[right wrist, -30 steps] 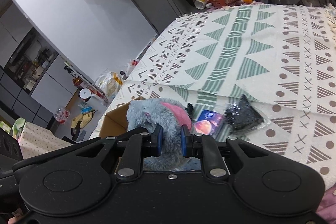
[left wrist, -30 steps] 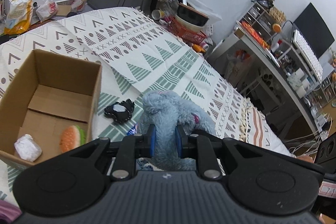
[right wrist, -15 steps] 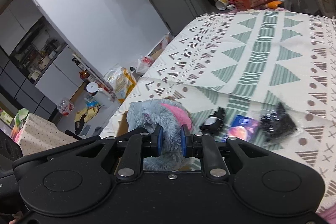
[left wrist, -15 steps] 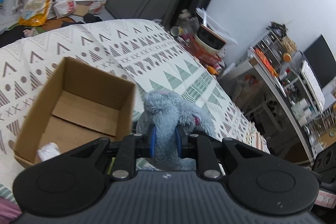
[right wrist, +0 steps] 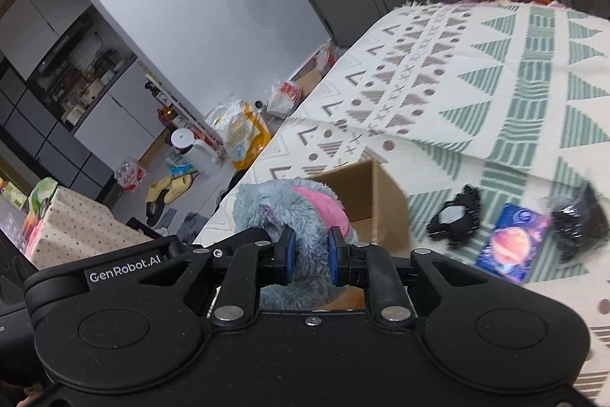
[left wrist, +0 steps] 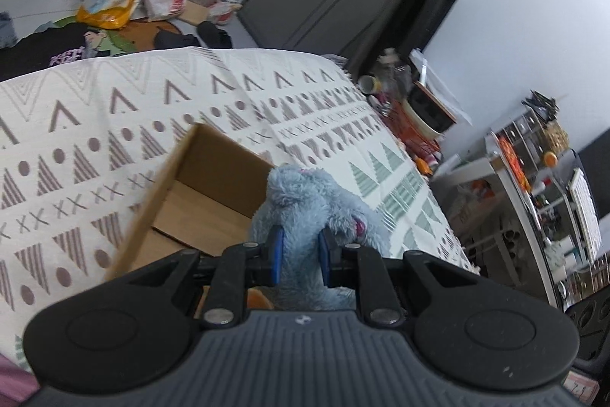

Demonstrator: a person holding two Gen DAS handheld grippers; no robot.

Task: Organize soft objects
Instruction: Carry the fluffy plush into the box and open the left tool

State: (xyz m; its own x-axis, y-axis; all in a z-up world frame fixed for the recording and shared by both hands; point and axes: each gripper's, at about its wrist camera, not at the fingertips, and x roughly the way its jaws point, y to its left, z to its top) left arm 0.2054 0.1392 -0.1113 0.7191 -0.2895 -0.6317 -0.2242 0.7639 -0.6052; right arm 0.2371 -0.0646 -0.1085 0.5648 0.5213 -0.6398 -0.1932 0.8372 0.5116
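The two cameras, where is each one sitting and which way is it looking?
Left wrist view: sits on the left gripper, looking forward along its blue fingers over the open cardboard box toward the far wall and shelves; only the gripper's black body shows, no hand.
Right wrist view: sits on the right gripper, looking across the patterned blanket toward the floor and cupboards; again only the gripper shows.
Shared: both see the grey plush toy pinched in their fingers, the box and the blanket.

One grey plush toy [left wrist: 305,201] and one cardboard box [left wrist: 213,178]. Two black pouches [right wrist: 455,216] and one blue packet [right wrist: 509,246] lie on the bed.
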